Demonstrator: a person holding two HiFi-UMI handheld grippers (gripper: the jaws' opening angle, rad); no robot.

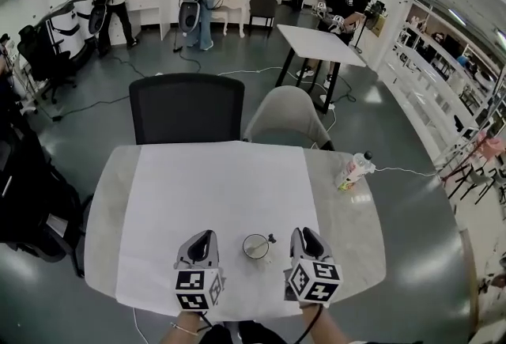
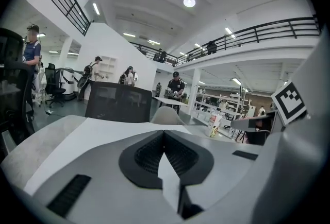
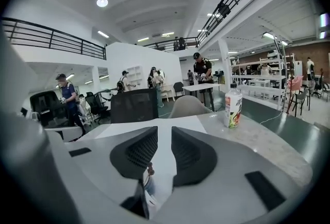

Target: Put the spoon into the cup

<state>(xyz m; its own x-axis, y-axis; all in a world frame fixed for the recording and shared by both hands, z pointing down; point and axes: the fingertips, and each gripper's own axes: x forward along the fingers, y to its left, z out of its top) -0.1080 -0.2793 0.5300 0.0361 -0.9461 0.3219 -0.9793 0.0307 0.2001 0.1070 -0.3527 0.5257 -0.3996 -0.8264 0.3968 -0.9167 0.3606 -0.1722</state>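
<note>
A small white cup (image 1: pixel 255 247) stands on the white cloth (image 1: pixel 221 200) near the table's front edge. The spoon (image 1: pixel 269 240) rests in it, its handle sticking out to the right. My left gripper (image 1: pixel 203 239) hangs just left of the cup and my right gripper (image 1: pixel 305 236) just right of it, neither touching it. In the left gripper view the left gripper (image 2: pixel 164 133) has its pads meeting at the tips, with nothing between them. The right gripper (image 3: pixel 165 133) shows a narrow empty gap, and below it appear the spoon's end (image 3: pixel 150 169) and the cup (image 3: pixel 148 187).
A plastic bottle (image 1: pixel 355 170) stands at the table's right side on the bare marble. A black chair (image 1: pixel 186 107) and a grey chair (image 1: pixel 286 117) stand behind the table. Several people stand farther back in the room.
</note>
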